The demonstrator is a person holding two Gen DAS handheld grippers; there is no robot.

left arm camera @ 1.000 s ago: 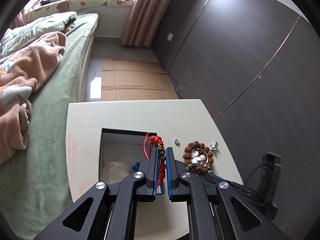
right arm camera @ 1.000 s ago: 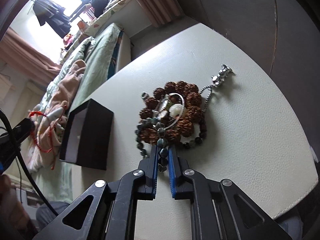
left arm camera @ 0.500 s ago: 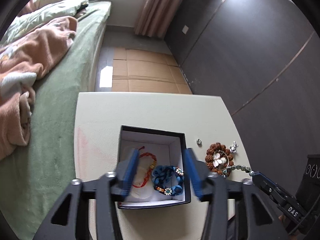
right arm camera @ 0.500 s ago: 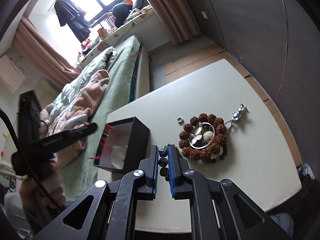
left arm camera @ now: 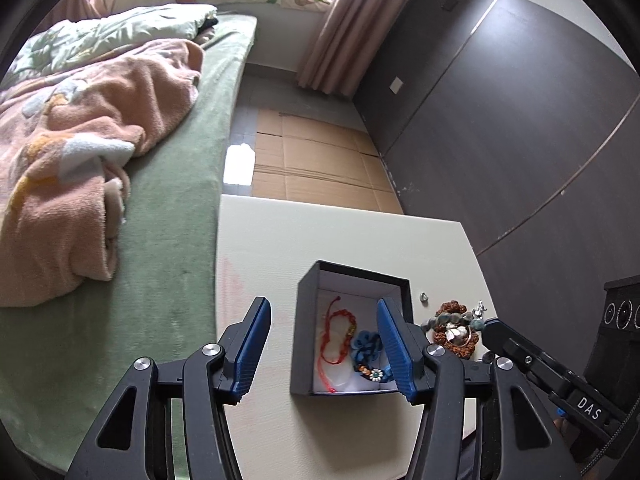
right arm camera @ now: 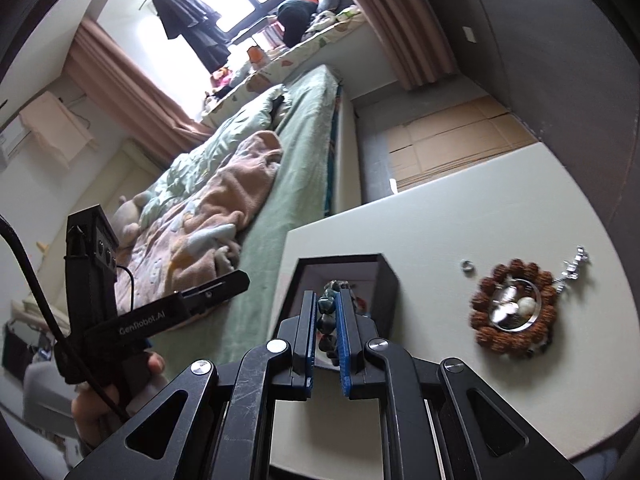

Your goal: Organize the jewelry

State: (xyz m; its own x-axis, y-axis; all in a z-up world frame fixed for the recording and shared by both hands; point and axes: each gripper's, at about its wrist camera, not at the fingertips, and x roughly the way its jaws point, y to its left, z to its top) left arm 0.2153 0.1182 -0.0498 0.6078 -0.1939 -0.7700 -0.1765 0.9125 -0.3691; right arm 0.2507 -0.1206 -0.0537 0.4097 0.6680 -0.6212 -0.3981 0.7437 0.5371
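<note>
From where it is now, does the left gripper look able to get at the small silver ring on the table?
Probably yes. The left gripper is open and empty, and the small silver ring lies bare on the table just past the black box; it would need to swing right around the box.

Soft daylight fills both views. It comes from the window (right arm camera: 224, 4), which is blown out to plain white in the right wrist view. A bright patch of glare lies on the floor (left arm camera: 239, 164) beside the bed. Shadows on the counter (left arm camera: 344, 240) are faint. Fisheye bending curves the walls, and black corners frame each picture. The brown bead bracelet (right arm camera: 514, 312) looks slightly smeared.
</note>
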